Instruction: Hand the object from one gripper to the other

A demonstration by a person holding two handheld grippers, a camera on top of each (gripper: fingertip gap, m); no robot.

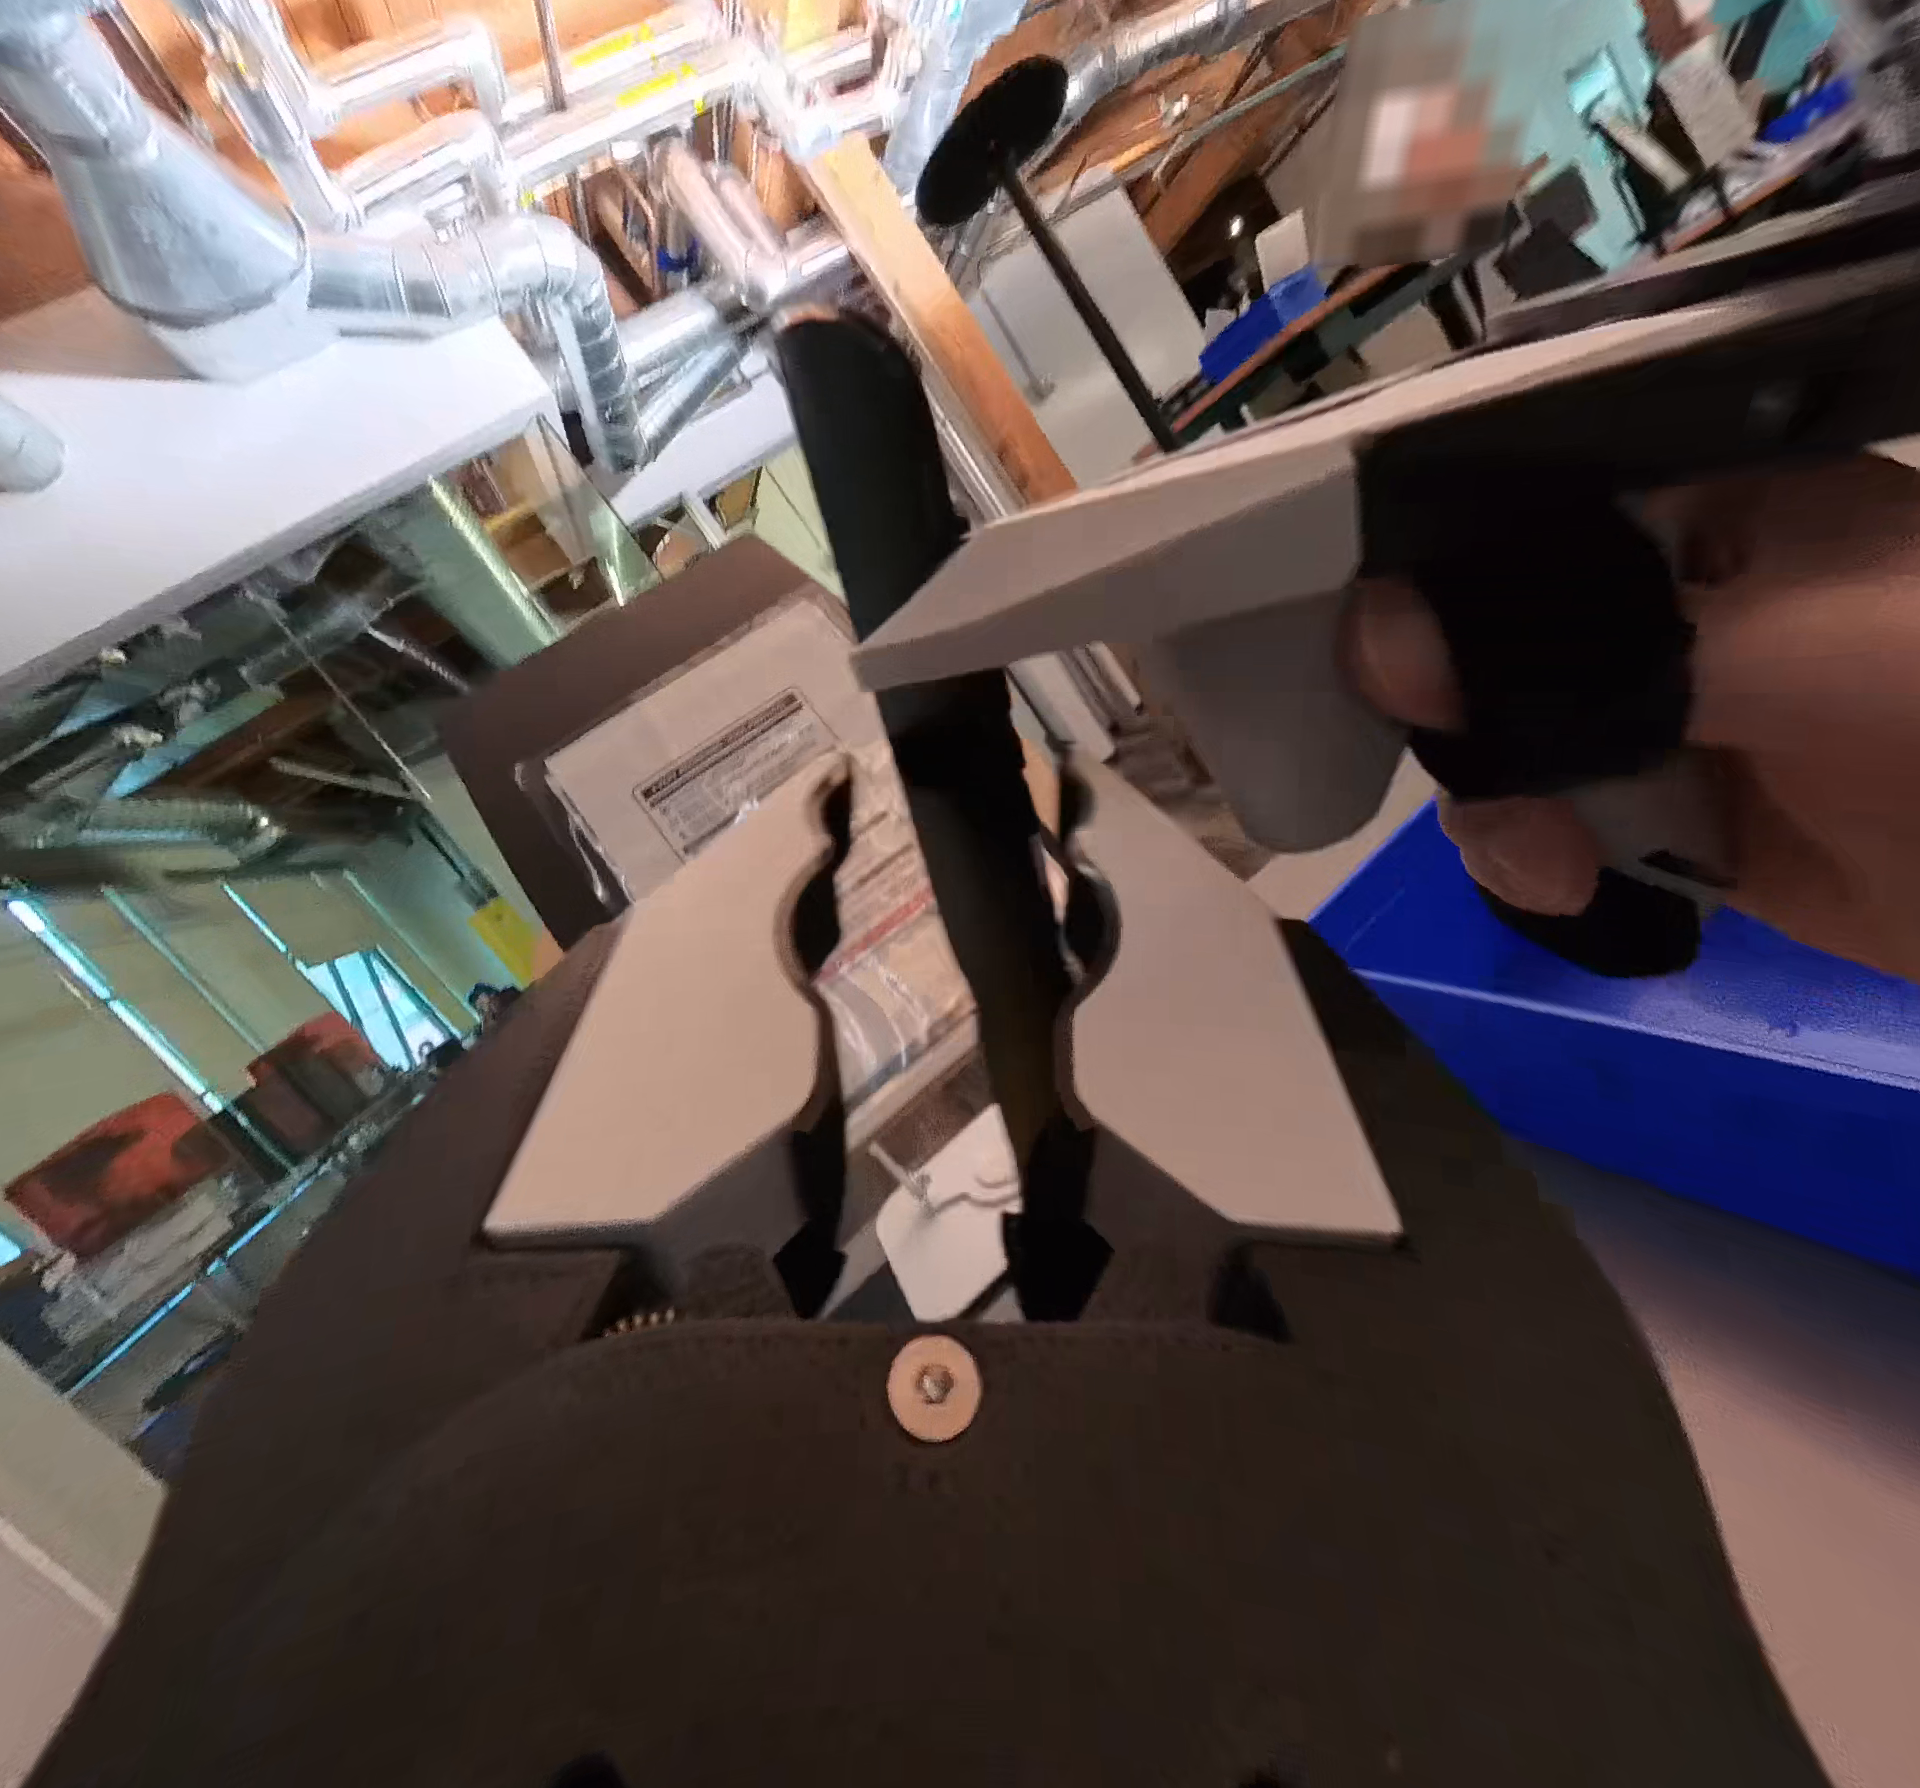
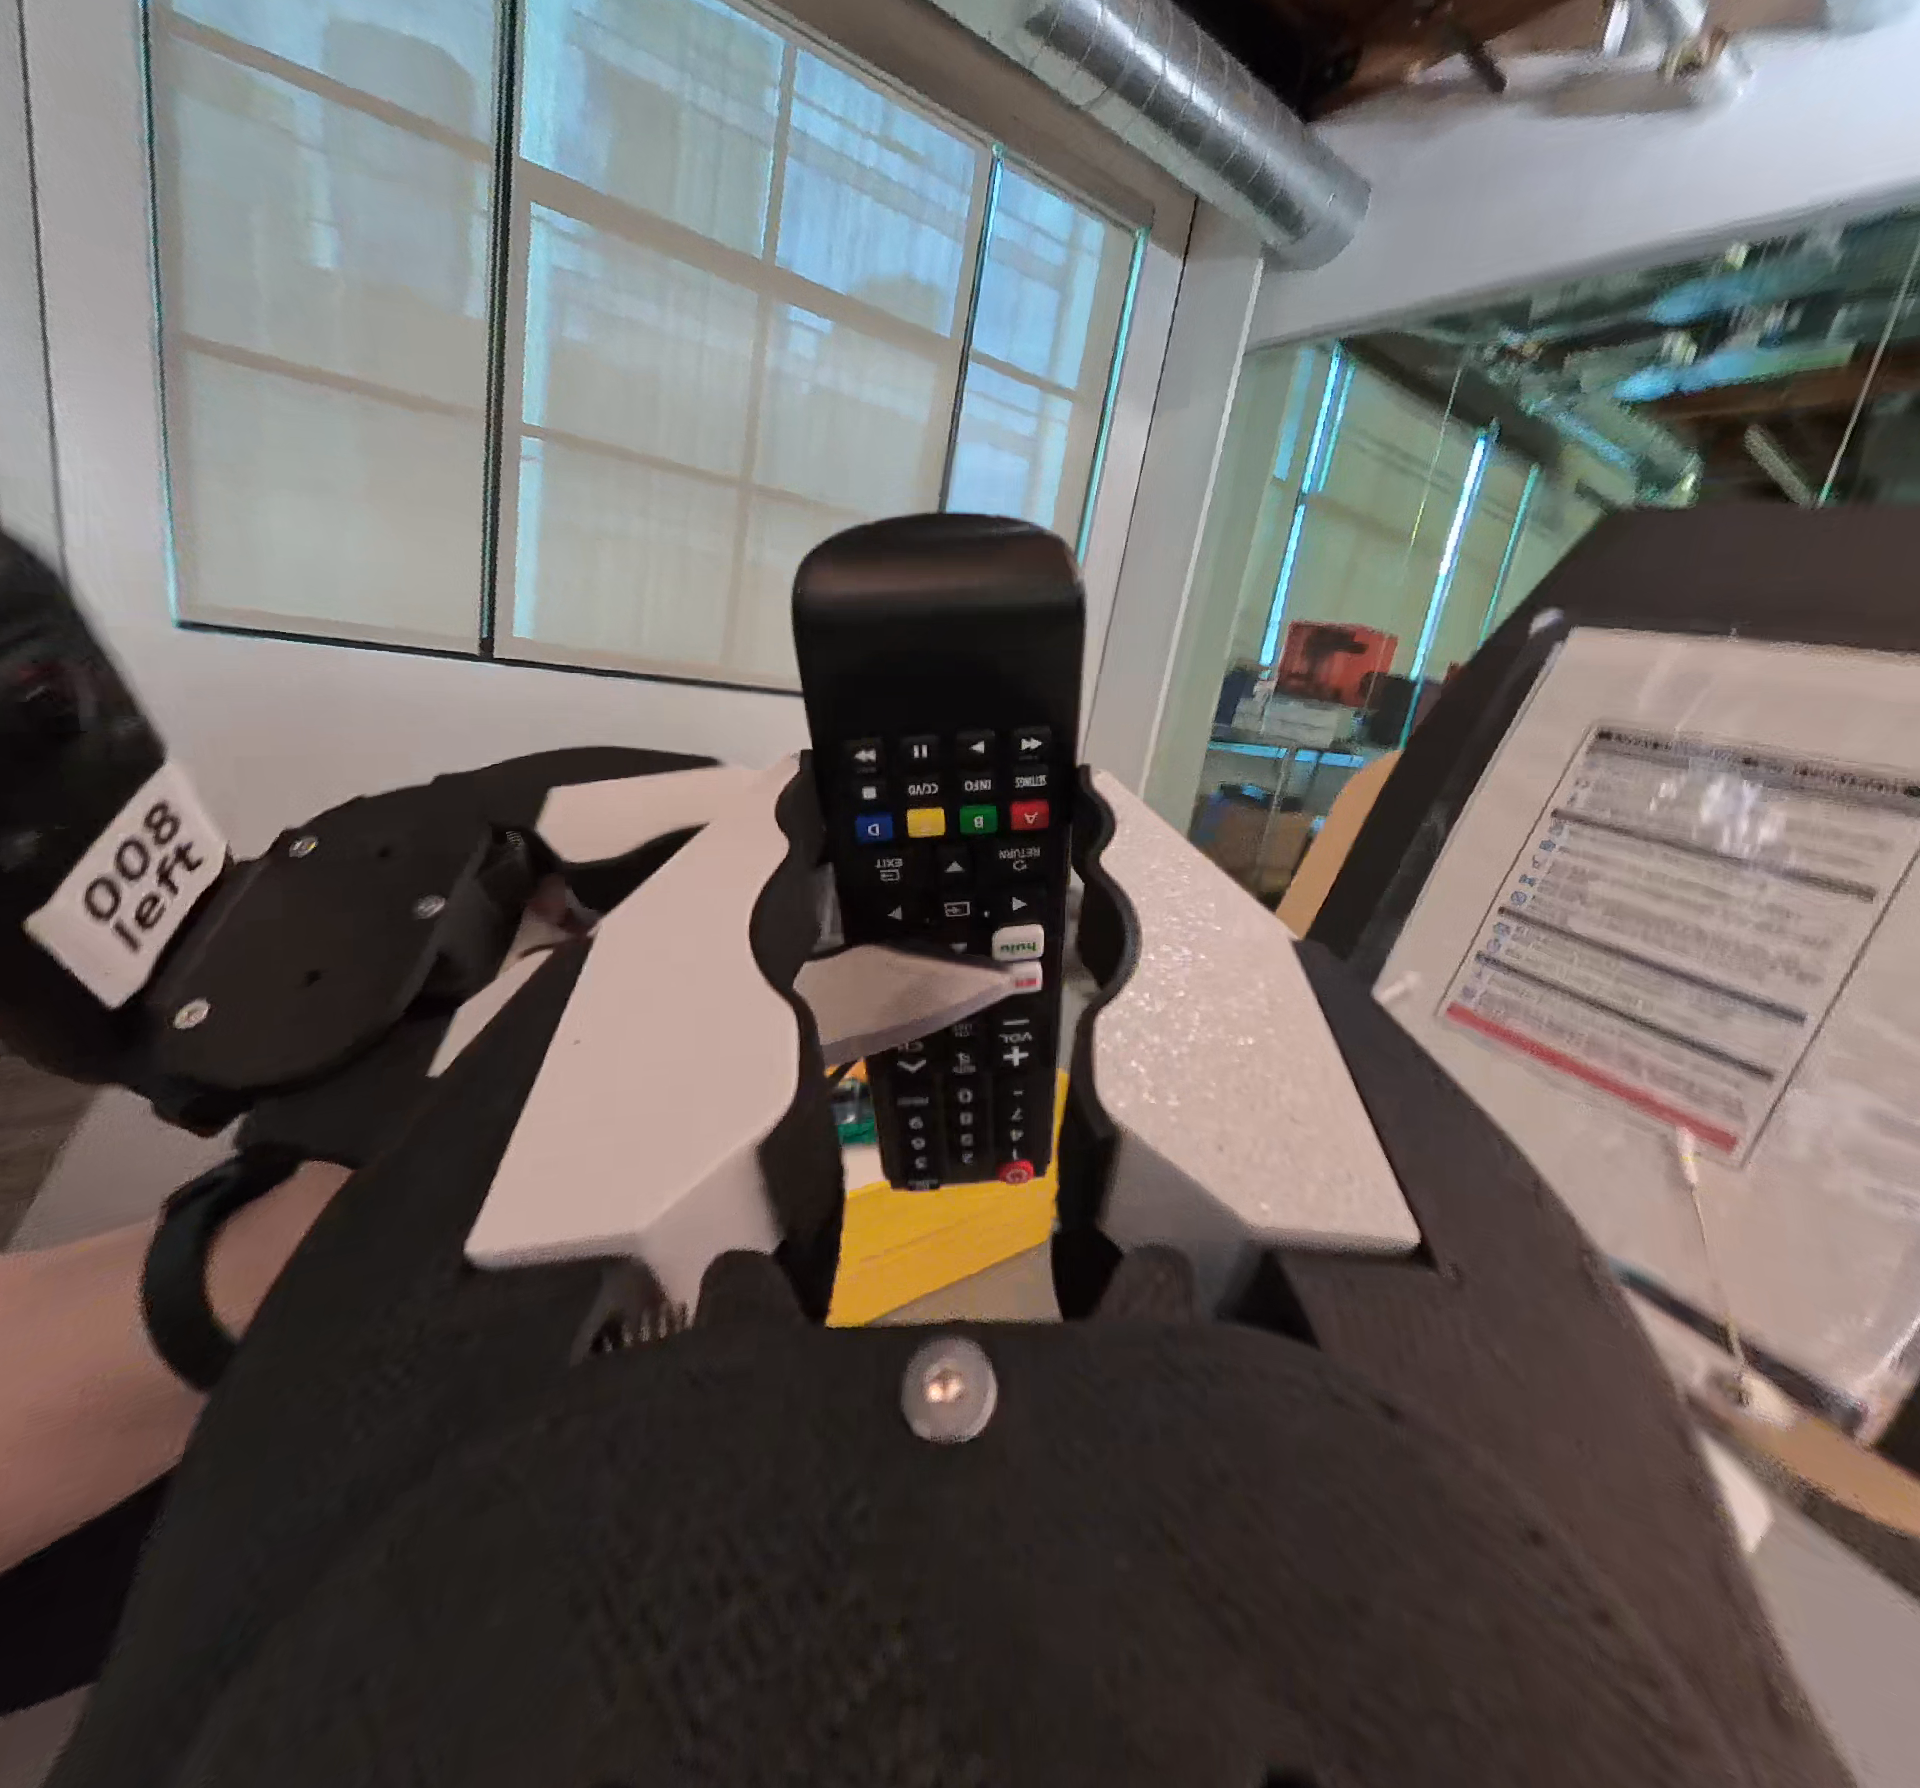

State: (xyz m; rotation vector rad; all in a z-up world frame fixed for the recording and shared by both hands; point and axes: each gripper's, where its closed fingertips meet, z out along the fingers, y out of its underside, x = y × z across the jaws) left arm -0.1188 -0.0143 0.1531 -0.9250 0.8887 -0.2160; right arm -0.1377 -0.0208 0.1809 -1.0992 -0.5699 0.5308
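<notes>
A black remote control [image 2: 940, 668] stands upright, buttons toward the right wrist camera, between the fingers of my right gripper [image 2: 940, 782], which is shut on its two long edges. My left gripper [image 1: 961, 782] straddles the same remote [image 1: 966, 907], seen edge-on. Its jaws are open: the remote lies against the right finger, with a gap to the left finger. In the right wrist view the left gripper's body [image 2: 343, 917] reaches in from the left, and one of its white fingers [image 2: 904, 995] crosses the remote's face. One finger of the right gripper [image 1: 1122, 575] shows in the left wrist view.
A black stand with a laminated sheet [image 2: 1662, 907] is close on the right and shows behind the remote in the left wrist view [image 1: 727, 751]. A blue bin [image 1: 1662, 1063] lies under a gloved hand [image 1: 1538, 626]. A yellow object [image 2: 935, 1229] is below. Windows are behind.
</notes>
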